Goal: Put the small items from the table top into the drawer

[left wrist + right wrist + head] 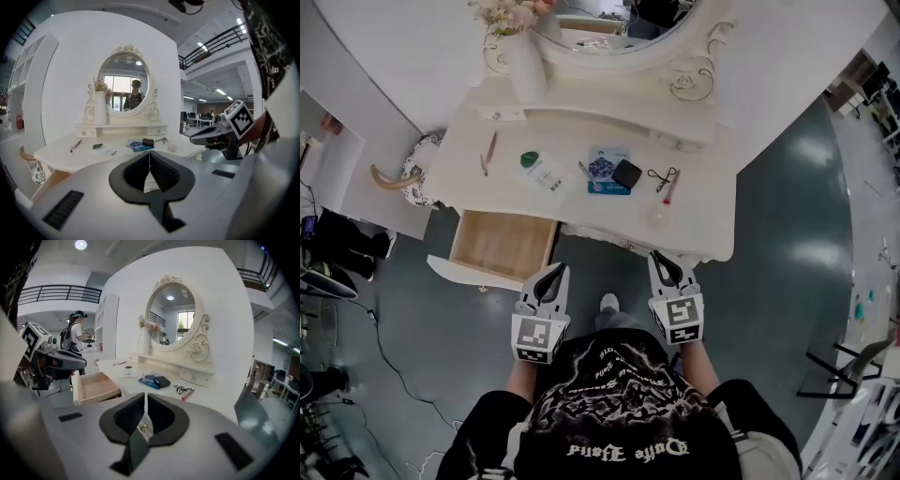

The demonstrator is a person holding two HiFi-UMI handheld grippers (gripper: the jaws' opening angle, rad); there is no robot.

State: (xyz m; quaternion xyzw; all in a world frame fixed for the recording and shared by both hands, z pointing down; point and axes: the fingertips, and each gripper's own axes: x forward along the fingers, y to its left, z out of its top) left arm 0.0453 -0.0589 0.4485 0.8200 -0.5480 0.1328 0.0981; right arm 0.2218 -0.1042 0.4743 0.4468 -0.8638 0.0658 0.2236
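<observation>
**Both grippers short of the dressing table**

The left gripper (549, 274) and the right gripper (666, 266) are holding their jaws clenched on nothing. One gripper should probably be opening before it reaches an item. The small items, the black box (626, 173) among them, are lying on the table top (703, 220), well ahead of the jaws. The drawer (499, 244) is standing open.

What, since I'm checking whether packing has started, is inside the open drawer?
Only the bare wooden bottom of the drawer shows, in the head view and right gripper view; no item. Its rear, under the table top, is hidden.
</observation>
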